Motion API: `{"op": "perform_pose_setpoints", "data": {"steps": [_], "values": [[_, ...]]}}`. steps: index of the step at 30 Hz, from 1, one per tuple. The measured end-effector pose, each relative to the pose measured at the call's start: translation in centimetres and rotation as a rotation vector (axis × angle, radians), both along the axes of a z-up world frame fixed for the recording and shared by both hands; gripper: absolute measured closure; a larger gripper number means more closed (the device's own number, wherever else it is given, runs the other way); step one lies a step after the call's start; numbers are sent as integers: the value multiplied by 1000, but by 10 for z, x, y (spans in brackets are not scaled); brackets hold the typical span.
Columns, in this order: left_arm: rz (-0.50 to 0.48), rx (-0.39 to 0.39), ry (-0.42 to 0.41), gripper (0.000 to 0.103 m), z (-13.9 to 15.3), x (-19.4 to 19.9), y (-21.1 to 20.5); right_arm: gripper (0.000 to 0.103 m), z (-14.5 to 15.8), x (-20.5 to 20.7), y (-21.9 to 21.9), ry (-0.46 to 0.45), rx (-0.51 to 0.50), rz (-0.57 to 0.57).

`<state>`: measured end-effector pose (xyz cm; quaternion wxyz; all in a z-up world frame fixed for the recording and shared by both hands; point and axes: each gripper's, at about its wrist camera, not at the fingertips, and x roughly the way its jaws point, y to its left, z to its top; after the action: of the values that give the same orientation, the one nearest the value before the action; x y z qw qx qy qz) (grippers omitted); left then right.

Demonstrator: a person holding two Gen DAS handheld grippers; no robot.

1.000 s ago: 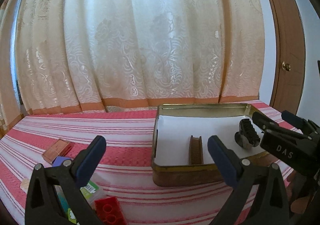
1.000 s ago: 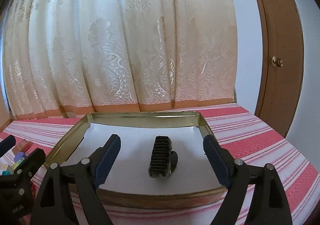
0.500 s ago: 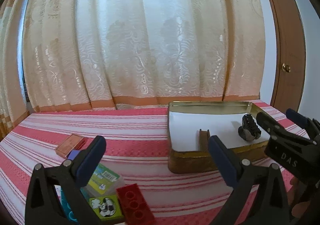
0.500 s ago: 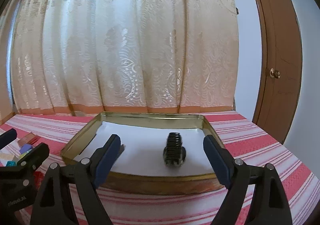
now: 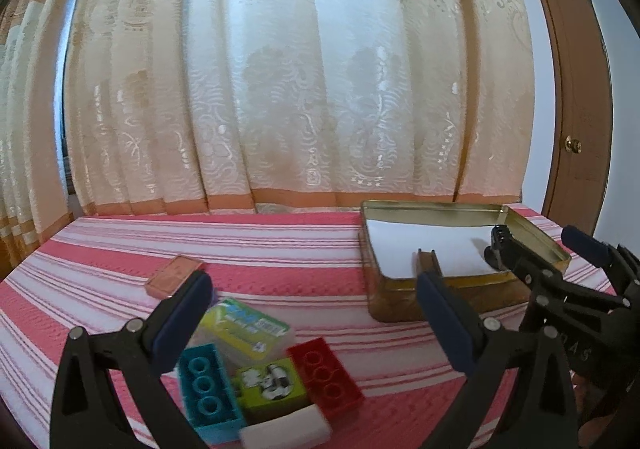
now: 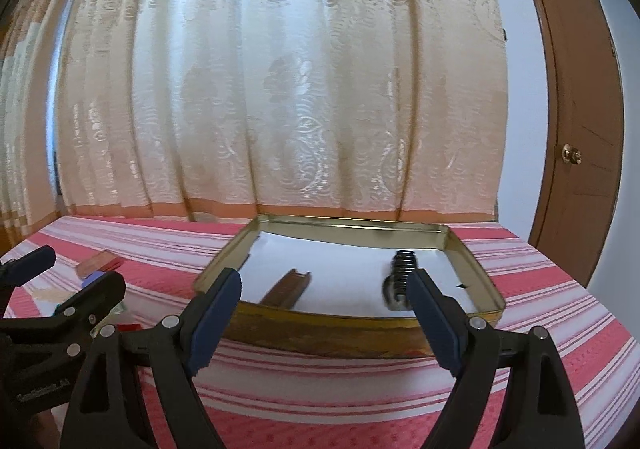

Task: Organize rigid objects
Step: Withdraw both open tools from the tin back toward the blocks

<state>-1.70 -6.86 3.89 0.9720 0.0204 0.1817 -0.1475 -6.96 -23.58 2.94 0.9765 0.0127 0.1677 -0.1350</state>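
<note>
A gold tin tray (image 5: 400, 305) (image 6: 344, 323) lined with white paper holds a brown channel piece (image 5: 428, 261) (image 6: 288, 287) and a black ribbed part (image 6: 400, 275) (image 5: 494, 249). My left gripper (image 5: 316, 317) is open and empty above a cluster: a teal brick (image 5: 206, 385), a green block (image 5: 272, 387), a red brick (image 5: 324, 371), a white block (image 5: 286, 433) and a clear case with a green label (image 5: 248, 325). My right gripper (image 6: 326, 313) is open and empty in front of the tray.
A flat brown tile (image 5: 172, 279) (image 6: 96, 263) lies on the red-striped cloth (image 5: 280, 249) left of the cluster. A patterned curtain (image 5: 300, 89) hangs behind the table. A wooden door (image 5: 576, 89) stands at the right.
Both grippers have pulled back from the tray, and the left one has swung left. The cluster of bricks now sits between the left fingers. Both stay open.
</note>
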Motion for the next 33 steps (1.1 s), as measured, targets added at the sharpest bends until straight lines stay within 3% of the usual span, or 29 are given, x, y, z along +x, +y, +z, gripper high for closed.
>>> {"op": "perform_pose_setpoints", "data": {"steps": [15,22,33], "values": [[94,-3,11,0,-2,-7,64,16,-2,3,35,26,33,124],[189,7,38,0,-5,-11,105,16,-6,10,54,78,70,232],[254,17,104,0,-10,-15,142,17,-15,10,100,185,109,416]]}}
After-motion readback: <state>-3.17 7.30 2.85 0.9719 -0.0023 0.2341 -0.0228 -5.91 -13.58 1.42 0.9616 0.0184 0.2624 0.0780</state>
